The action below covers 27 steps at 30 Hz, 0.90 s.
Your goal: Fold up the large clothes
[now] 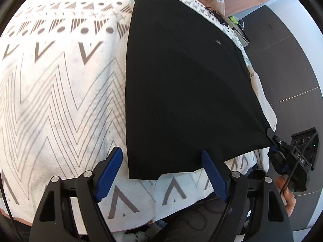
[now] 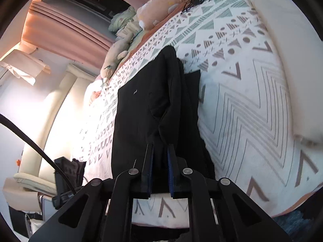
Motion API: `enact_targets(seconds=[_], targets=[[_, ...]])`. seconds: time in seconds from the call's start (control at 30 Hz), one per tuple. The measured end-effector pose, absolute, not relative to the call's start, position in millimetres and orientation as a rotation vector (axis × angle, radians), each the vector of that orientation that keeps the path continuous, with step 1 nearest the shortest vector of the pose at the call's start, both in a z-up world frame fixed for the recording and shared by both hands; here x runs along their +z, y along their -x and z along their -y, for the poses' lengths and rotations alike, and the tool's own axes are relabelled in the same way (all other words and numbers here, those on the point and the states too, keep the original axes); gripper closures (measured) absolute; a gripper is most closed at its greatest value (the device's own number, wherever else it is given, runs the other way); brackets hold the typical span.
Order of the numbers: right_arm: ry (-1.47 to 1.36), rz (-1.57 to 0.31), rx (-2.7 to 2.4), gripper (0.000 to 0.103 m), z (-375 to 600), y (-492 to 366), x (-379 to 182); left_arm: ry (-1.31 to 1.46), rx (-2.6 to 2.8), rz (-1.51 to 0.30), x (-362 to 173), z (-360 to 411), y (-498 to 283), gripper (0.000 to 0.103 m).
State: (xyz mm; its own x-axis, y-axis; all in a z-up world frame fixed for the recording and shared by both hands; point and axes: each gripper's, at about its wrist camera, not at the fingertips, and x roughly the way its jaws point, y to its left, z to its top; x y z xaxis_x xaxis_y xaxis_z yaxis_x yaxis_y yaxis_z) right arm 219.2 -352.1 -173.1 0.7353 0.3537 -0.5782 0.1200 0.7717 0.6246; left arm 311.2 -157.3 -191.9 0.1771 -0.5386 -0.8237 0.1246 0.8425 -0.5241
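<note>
Bed (image 1: 60, 100) fills most of both views, one patterned cover with chevrons, triangles and dots. One black garment (image 1: 181, 84) lies on it: flat, centre to right of the left wrist view, near edge along the bed's lower edge, one small light tag in its upper right part. In the right wrist view the garment (image 2: 141, 117) runs up frame centre, with a raised fold bunched above the claw.

Right claw (image 2: 159, 167): clenched on garment, black cloth pinched between its two blue pads at lower centre. In the left wrist view the same claw (image 1: 271, 136) sits at the garment's lower right corner, cloth pulled taut to it; the person's hand (image 1: 286, 193) is partly visible below it at the right edge.

Left claw (image 1: 162, 173): released, two blue fingers (image 1: 110, 173) spread wide at bottom centre, straddling the garment's lower left corner; contact with the cloth not clear.

Upper centre of the right wrist view: pillows (image 2: 169, 2) and soft toys along the bed's far side, count unclear. One pink curtain (image 2: 60, 26) upper left. One cable (image 2: 36, 147) crosses lower left.
</note>
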Motion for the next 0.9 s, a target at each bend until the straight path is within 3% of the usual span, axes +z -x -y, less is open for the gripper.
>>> enact_targets(seconds=[0.07,0.2,0.3,0.77,0.9], targets=[[-0.714,-0.754,0.147,0.095,351.4,-217.5,-178.3,0.397,-0.483,-1.342,-201.0,155.0,-311.2,0.025],[-0.739,-0.778,0.153,0.095,349.2,-214.8,-191.4,0.449,-0.493,-1.361,-211.2,148.9,-310.4,0.047],[-0.754,-0.794,0.159,0.096,346.2,-213.4,-198.0,0.428,-0.494,-1.357,-207.5,146.5,-306.9,0.055],[-0.697,-0.831,0.097,0.098,348.4,-206.6,-202.0,0.415,-0.524,-1.389,-186.7,142.2,-313.0,0.056],[-0.717,-0.831,0.133,0.096,353.9,-205.2,-194.7,0.415,-0.534,-1.425,-185.0,144.6,-322.7,0.052]])
